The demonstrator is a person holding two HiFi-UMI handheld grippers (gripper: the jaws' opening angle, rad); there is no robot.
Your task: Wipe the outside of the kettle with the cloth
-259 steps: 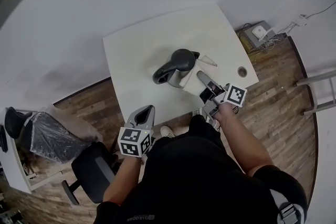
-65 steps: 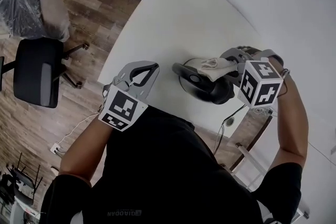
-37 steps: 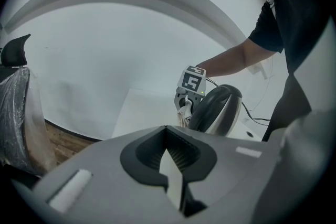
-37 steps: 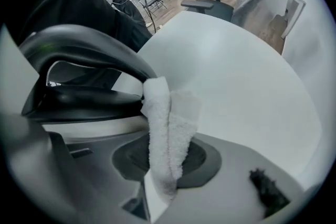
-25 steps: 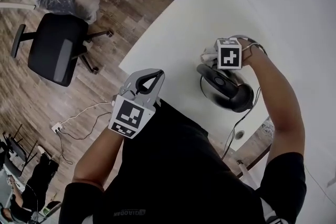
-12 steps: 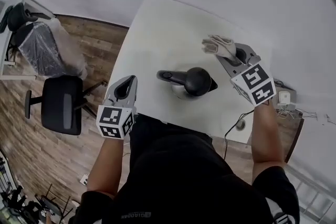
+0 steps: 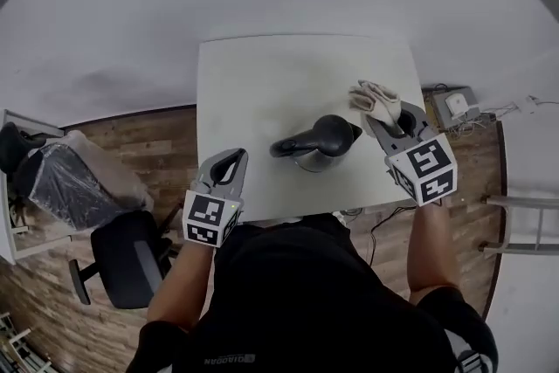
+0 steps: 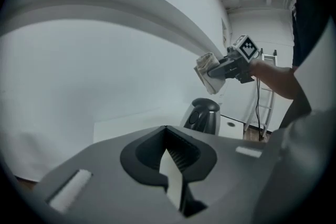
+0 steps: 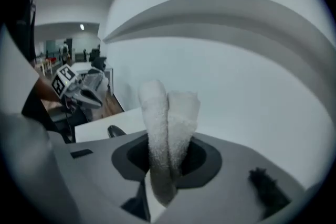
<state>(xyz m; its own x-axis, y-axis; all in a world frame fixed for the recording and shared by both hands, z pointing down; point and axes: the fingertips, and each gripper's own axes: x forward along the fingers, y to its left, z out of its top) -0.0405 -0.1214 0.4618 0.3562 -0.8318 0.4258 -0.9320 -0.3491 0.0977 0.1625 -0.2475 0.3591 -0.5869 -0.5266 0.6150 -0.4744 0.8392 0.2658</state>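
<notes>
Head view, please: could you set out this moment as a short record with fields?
kettle: upright on the white table, handle pointing toward the person's left
cloth: bunched in the right tool, held clear of the kettle
right tool: shut on the cloth, raised beside the kettle
left tool: shut, empty, by the table's near edge
wiping contact: none

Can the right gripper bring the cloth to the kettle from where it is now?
Probably yes: the right gripper, shut on the cloth, is near the kettle with nothing between them.
</notes>
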